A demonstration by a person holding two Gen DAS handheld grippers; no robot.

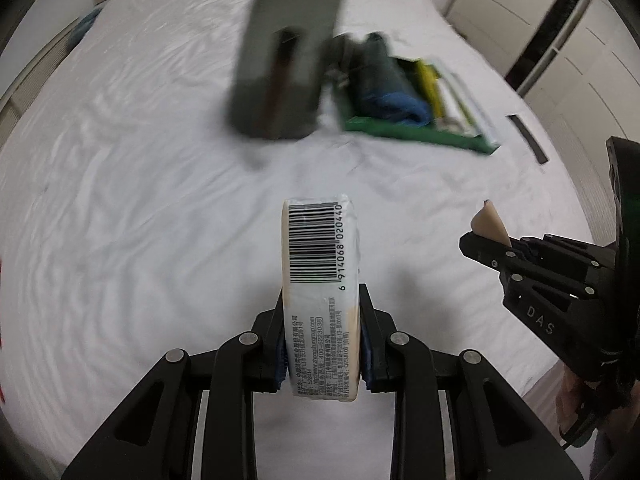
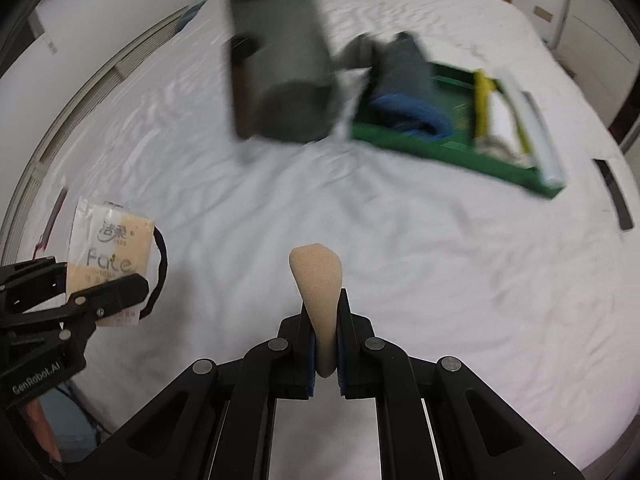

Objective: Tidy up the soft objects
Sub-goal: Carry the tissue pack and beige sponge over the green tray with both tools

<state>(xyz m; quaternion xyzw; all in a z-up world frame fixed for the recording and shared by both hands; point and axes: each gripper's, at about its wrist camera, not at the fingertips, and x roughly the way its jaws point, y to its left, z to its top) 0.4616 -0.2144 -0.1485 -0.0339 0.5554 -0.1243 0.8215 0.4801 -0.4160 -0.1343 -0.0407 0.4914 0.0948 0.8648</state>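
My left gripper [image 1: 322, 312] is shut on a tissue pack [image 1: 320, 276], held edge-on with its barcode up above the white bed; it also shows in the right wrist view [image 2: 110, 256] at the left. My right gripper [image 2: 324, 312] is shut on a beige makeup sponge [image 2: 318, 284], whose tip shows in the left wrist view [image 1: 490, 224]. A green tray [image 1: 416, 128] [image 2: 448, 148] lies ahead on the bed and holds a dark cloth, a blue towel [image 2: 412, 114] and yellow and white items.
A grey fabric bin [image 1: 288, 52] [image 2: 280, 64] stands just left of the tray, blurred. The white bed sheet [image 1: 140, 200] fills the foreground. Wardrobe doors [image 1: 560, 40] stand at the right beyond the bed edge. A black strip [image 2: 614, 196] lies near the right edge.
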